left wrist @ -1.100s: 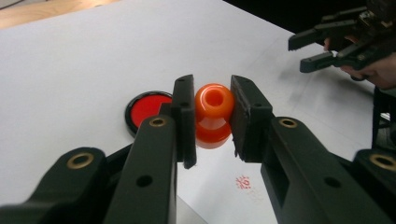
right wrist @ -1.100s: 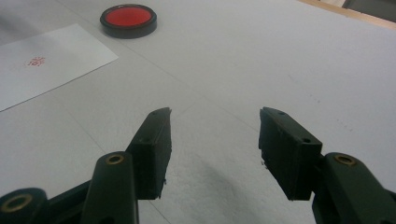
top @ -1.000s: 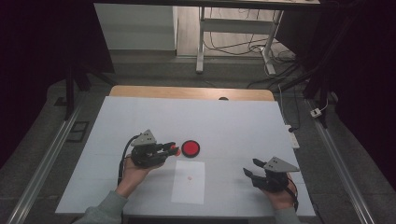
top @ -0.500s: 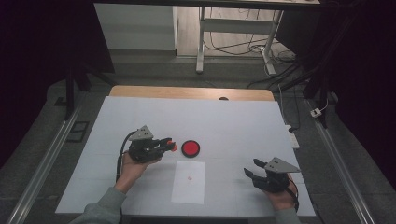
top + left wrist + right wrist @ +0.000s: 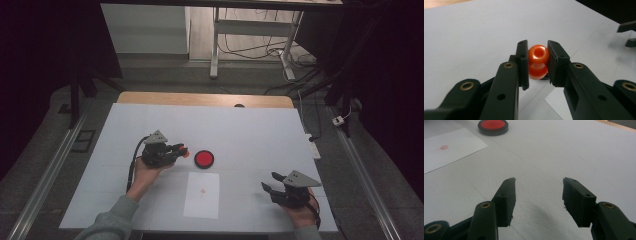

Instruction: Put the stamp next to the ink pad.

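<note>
While the white table spreads under everything, a sheet of paper lies near its front edge, with a red disc just behind it. Left of the disc, the left gripper clamps an orange stamp between its jaws. Well apart at the right, the right gripper stands open and empty.

No legible text, brand or number. The white rectangular paper sheet near the table's front edge bears one small red mark, possibly a stamp, too small to read.
</note>
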`<state>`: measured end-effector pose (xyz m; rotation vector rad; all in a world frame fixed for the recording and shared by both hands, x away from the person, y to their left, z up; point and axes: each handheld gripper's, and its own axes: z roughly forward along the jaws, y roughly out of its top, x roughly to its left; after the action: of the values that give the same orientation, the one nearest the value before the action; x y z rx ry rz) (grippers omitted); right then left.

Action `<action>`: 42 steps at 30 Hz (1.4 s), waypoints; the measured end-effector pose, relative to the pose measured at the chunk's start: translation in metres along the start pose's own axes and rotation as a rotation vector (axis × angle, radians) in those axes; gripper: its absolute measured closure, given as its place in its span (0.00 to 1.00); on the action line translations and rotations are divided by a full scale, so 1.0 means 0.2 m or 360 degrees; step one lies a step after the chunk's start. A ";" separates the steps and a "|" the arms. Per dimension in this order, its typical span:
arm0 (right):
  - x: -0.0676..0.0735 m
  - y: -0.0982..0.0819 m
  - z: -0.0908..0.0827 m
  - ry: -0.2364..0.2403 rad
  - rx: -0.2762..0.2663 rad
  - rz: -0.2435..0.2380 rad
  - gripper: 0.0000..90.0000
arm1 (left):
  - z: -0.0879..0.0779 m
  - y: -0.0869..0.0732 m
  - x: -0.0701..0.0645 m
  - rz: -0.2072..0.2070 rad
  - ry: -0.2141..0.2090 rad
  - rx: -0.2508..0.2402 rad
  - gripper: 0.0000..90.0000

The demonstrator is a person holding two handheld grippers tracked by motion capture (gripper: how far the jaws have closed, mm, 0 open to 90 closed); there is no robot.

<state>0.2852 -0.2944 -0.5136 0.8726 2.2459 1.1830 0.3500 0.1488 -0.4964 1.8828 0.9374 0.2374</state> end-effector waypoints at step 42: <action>0.01 -0.02 -0.03 -0.0017 0.0015 0.0002 0.48 | 0.13 -0.04 0.05 0.0063 0.0161 0.0248 0.35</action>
<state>0.2792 -0.2983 -0.5151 0.8821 2.2444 1.1666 0.3662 0.1395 -0.5189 2.0492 1.0123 0.2931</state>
